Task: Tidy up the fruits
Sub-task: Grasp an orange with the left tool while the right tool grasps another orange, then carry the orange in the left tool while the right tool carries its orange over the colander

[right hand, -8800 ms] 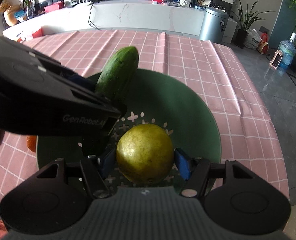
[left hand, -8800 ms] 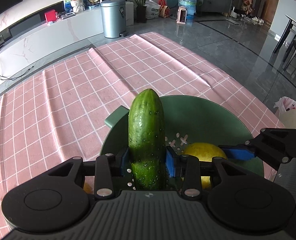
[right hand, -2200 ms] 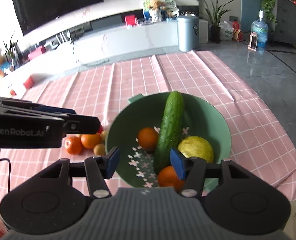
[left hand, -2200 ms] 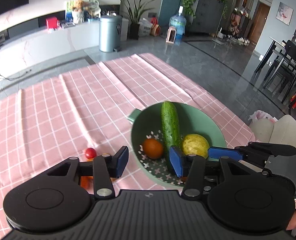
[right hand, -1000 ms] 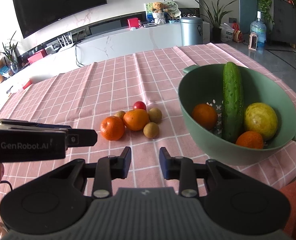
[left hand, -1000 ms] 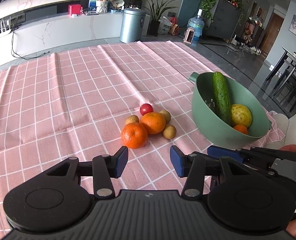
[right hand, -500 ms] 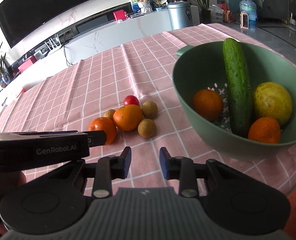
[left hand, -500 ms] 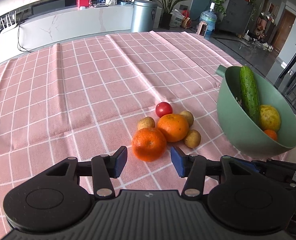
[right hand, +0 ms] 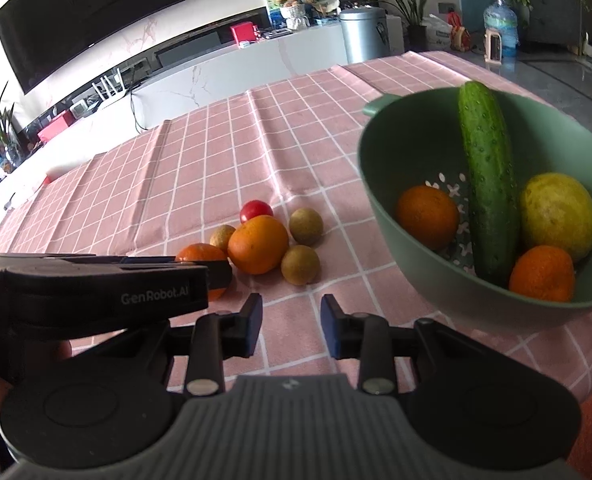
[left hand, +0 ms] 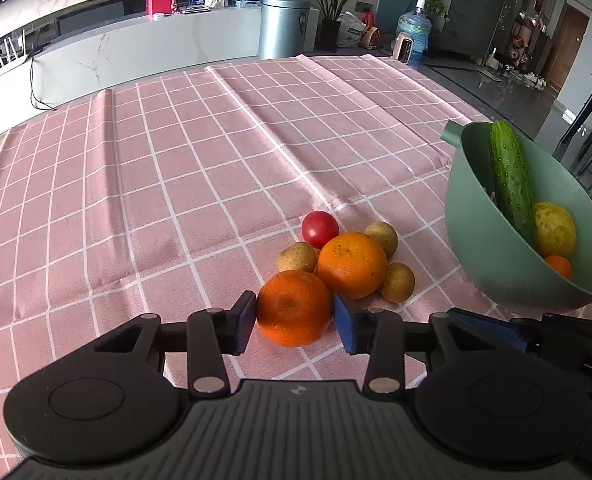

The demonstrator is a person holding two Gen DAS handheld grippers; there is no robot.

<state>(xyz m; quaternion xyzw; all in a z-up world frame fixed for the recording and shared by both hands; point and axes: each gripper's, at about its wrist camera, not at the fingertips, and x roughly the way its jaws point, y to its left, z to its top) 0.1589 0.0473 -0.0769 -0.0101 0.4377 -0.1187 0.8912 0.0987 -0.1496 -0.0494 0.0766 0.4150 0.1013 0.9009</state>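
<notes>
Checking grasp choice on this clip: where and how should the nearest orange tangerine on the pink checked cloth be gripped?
Grip the nearest orange tangerine across its widest middle, coming from the near side, angled down. It is round, and its far side touches the larger orange; its left and right flanks are free. The left gripper already brackets those flanks, its jaws having just been closing.

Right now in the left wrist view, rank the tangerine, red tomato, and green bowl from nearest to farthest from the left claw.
1. Orange tangerine: between the left claw's blue pads, nearest.
2. Small red tomato: behind the fruit cluster, farther back on the pink checked cloth.
3. Green plastic bowl: off to the right, farthest.
</notes>
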